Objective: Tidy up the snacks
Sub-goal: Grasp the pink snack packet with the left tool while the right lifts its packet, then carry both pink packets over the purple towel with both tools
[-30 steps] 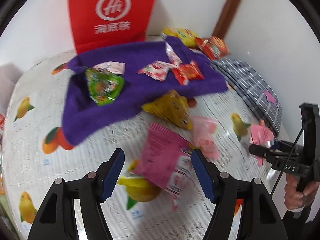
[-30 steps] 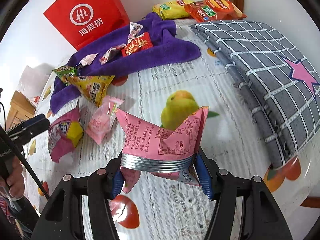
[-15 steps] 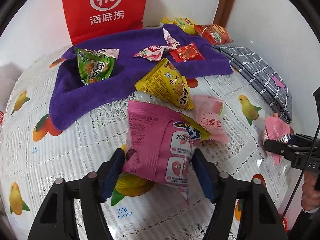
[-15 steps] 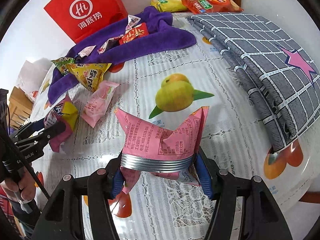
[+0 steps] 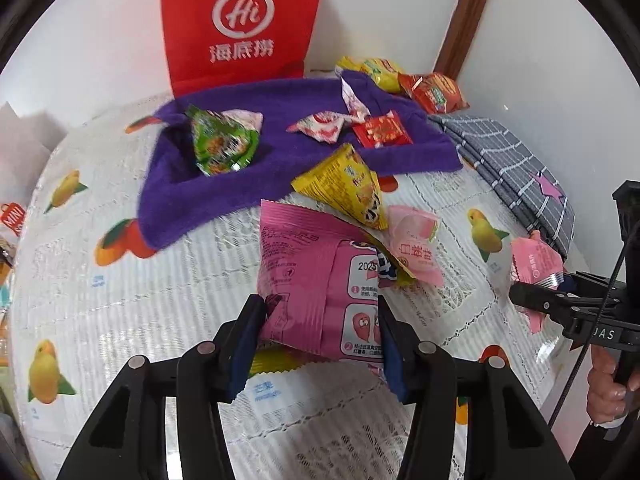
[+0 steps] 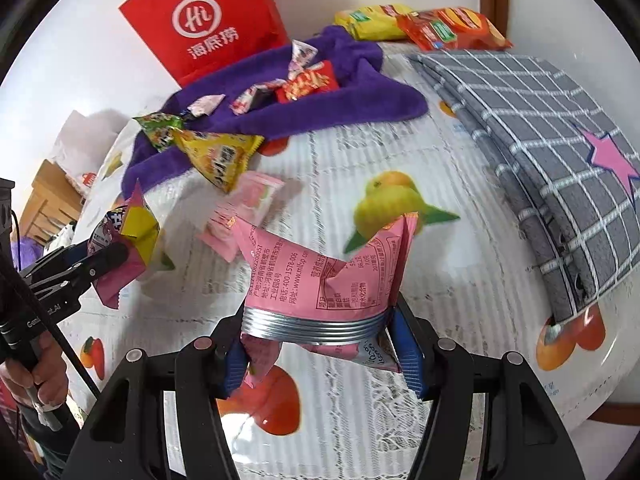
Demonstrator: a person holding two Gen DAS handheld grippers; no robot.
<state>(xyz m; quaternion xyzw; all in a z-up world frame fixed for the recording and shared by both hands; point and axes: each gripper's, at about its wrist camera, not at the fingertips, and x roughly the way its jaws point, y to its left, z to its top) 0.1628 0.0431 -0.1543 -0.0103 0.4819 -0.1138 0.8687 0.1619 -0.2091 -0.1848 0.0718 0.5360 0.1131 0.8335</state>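
My left gripper (image 5: 320, 320) has its jaws closing on a large pink snack bag (image 5: 316, 280); both blue pads touch the bag's sides. In the right wrist view this bag (image 6: 120, 236) sits in the left gripper (image 6: 104, 256) at the left edge. My right gripper (image 6: 322, 340) is shut on a smaller pink packet (image 6: 320, 276) by its silver crimped seam, above the fruit-print tablecloth (image 6: 440, 300). A yellow triangular packet (image 5: 344, 188) and a pale pink packet (image 5: 412, 244) lie just beyond the large bag.
A purple towel (image 5: 280, 160) carries a green packet (image 5: 220, 144), a red packet (image 5: 382, 130) and small wrapped sweets. Behind it stands a red paper bag (image 5: 240, 20). Yellow (image 5: 376, 72) and red (image 5: 436, 92) chip bags lie at the back, a folded grey checked cloth (image 5: 512, 164) on the right.
My left gripper has moved in over the large pink bag and its jaws have narrowed until the pads meet the bag. The right gripper keeps its hold on the small packet.
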